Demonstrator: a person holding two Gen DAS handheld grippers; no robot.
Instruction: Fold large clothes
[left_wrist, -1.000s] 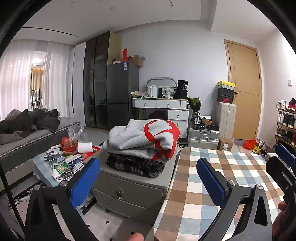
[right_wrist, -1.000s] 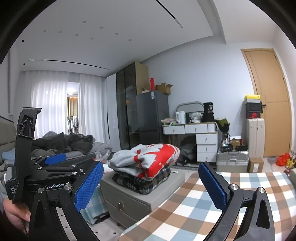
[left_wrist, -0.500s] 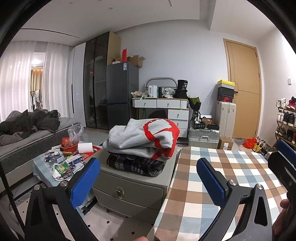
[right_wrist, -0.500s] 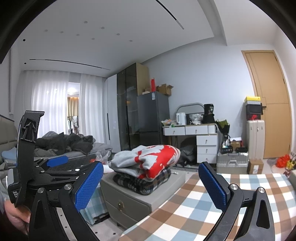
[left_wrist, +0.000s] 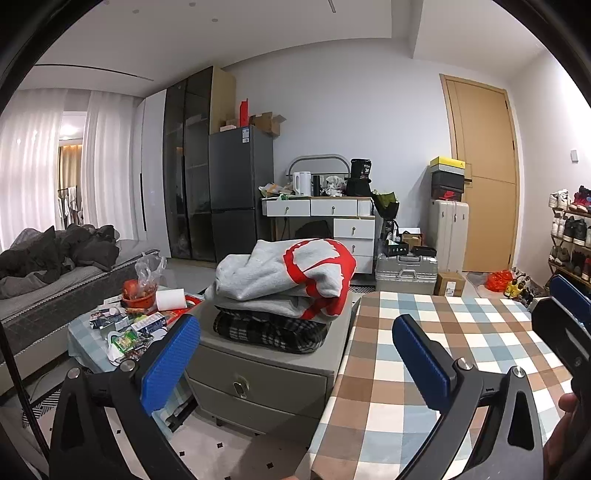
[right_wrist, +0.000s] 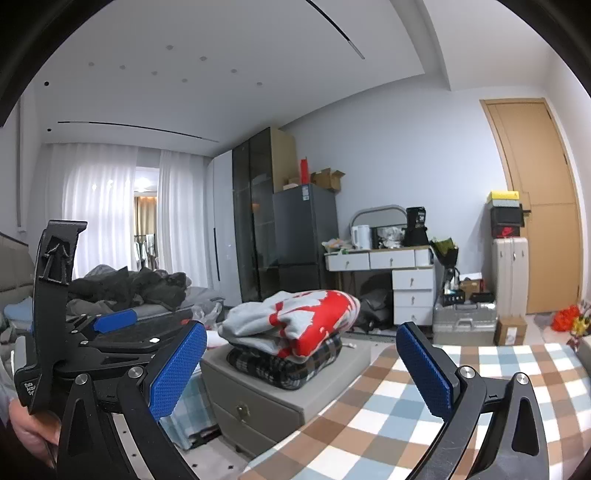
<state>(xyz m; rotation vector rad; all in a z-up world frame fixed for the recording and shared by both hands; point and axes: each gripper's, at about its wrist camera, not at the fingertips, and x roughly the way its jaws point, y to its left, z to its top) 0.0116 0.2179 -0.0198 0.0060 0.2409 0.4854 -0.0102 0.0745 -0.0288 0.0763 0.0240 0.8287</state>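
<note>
Checked cloth in brown, blue and white squares covers the flat worktop (left_wrist: 424, 332), and it looks smooth with nothing lying on the part we can see. Just beside its left edge stands a boxy grey cabinet (left_wrist: 266, 373) with a drawer and a small round metal lock. On top of the cabinet sits the pile of folded clothes: a thick, soft grey and red sweatshirt (left_wrist: 291, 273) lies bunched on a dark plaid garment (left_wrist: 266, 332) that is pressed flat under it. Farther left is a low table (left_wrist: 85, 332) with a crinkly plastic bag, a paper roll and small packets. The left gripper (left_wrist: 295, 354) is wide open and holds nothing; its two blue pads (left_wrist: 168, 362) are bumpy like little dots. The right gripper (right_wrist: 301, 365) is wide open and empty too, and a hand (right_wrist: 33, 428) shows at the left edge of its view. Both grippers are up in the air, well apart from the clothes. Since a second ago almost nothing has changed; the views have only drifted a tiny bit.
</note>
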